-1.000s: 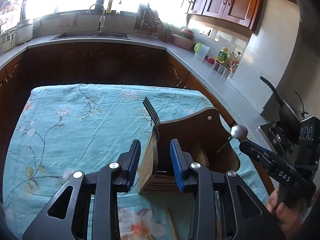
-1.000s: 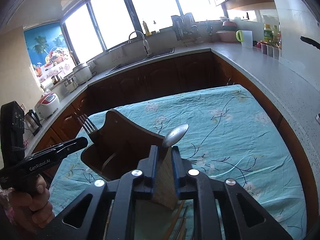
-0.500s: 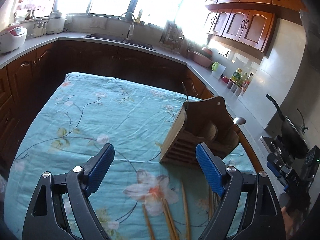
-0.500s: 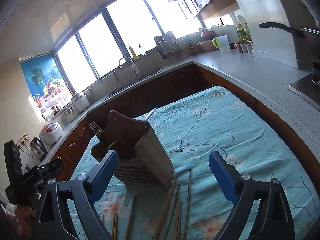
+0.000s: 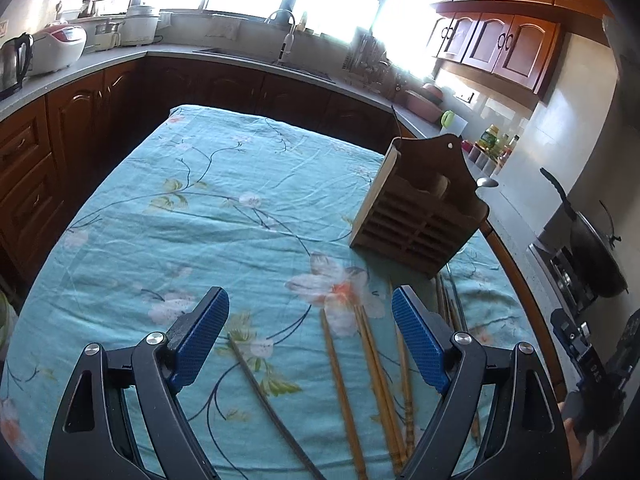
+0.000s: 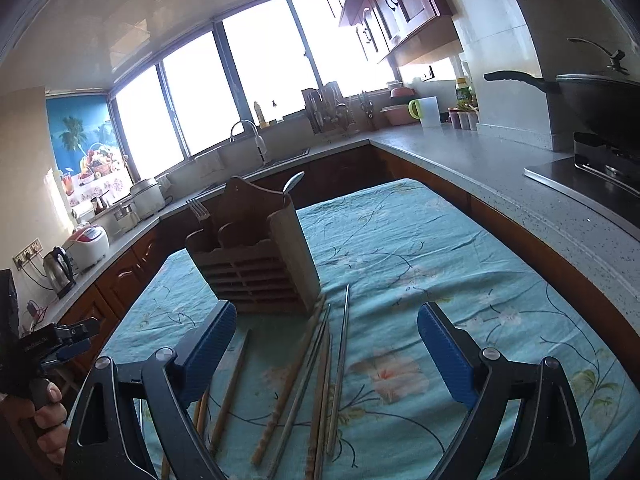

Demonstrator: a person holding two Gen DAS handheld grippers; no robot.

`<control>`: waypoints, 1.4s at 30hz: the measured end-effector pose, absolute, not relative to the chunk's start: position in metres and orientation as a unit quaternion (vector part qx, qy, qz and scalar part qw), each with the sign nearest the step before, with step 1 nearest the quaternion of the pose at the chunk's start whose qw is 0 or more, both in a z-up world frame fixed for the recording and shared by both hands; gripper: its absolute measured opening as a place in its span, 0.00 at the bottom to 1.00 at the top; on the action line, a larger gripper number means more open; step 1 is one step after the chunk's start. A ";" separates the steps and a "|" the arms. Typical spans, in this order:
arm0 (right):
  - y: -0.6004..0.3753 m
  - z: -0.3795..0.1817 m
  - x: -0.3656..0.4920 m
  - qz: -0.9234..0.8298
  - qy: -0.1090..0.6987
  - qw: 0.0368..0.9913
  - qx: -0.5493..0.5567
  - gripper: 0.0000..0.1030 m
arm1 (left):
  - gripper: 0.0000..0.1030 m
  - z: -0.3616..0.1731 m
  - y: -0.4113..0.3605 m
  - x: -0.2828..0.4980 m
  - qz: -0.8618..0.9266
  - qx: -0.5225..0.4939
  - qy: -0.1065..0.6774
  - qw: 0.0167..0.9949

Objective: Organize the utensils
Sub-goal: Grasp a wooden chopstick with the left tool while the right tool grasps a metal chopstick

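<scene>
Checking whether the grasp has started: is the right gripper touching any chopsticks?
Apart. The right wrist view shows the right gripper open above the chopsticks, gripping none.

White letters "DAS" show on the side of the right gripper point(image 5: 592, 364), seen at the edge of the left wrist view. The left gripper point(image 6: 48, 344), seen from the right wrist view, carries a line of small white print, too blurred to read.

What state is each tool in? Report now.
Left tool: open, holding nothing.
Right tool: open, holding nothing.
</scene>
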State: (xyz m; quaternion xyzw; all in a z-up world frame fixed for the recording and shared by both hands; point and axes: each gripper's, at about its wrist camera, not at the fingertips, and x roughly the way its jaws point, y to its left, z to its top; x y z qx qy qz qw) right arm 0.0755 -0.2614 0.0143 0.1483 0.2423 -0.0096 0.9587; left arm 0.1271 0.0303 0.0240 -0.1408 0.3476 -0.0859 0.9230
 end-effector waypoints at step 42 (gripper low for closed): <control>-0.262 -0.047 0.189 0.018 0.407 0.904 0.126 0.47 | 0.51 -0.049 -0.036 0.184 -0.097 -0.044 0.492 0.864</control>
